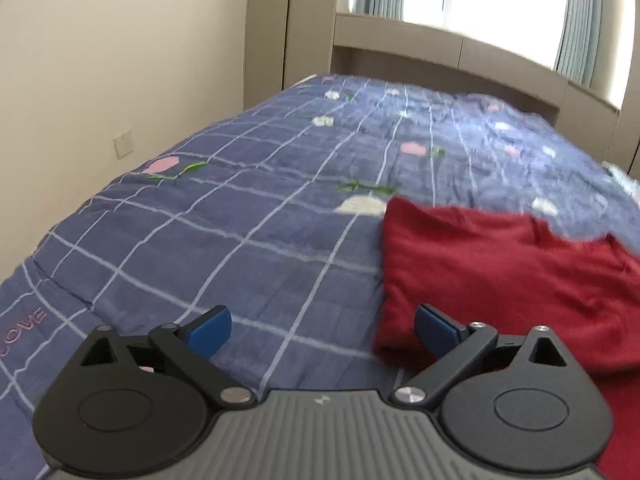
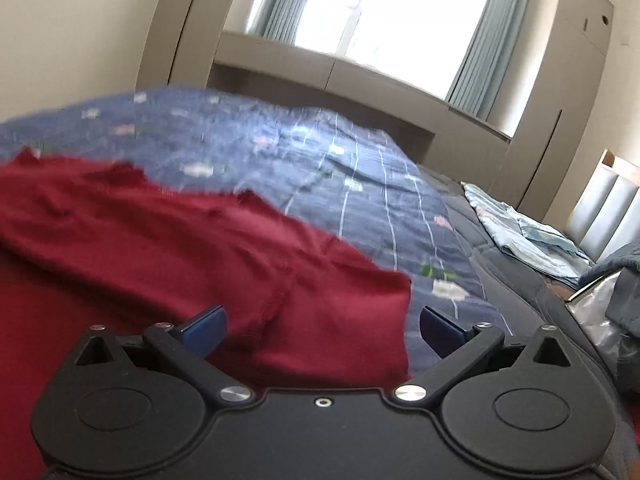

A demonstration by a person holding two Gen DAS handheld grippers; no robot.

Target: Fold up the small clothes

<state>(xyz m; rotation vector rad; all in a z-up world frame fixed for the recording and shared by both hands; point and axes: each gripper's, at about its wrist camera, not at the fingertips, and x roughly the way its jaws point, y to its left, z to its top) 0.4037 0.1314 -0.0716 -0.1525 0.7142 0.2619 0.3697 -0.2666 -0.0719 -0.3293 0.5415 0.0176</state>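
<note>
Hovering over a red garment point(image 1: 500, 276) on the bed, both claws spread wide and holding nothing.

The garment lies rumpled on the blue checked quilt point(image 1: 240, 220), on the near part of the bed, well apart from its far edge by the window point(image 1: 500, 8); the left gripper point(image 1: 322, 330) hangs at the garment's left edge, one blue pad over quilt, the other over red cloth; the right gripper point(image 2: 322, 330) straddles its right corner; the fabric looks soft, light and limp, likely to sag and drag once lifted; a pinch at the two near corners or along a hem seems best; a pale blue cloth point(image 2: 520, 228) lies near the bed's right edge.
</note>
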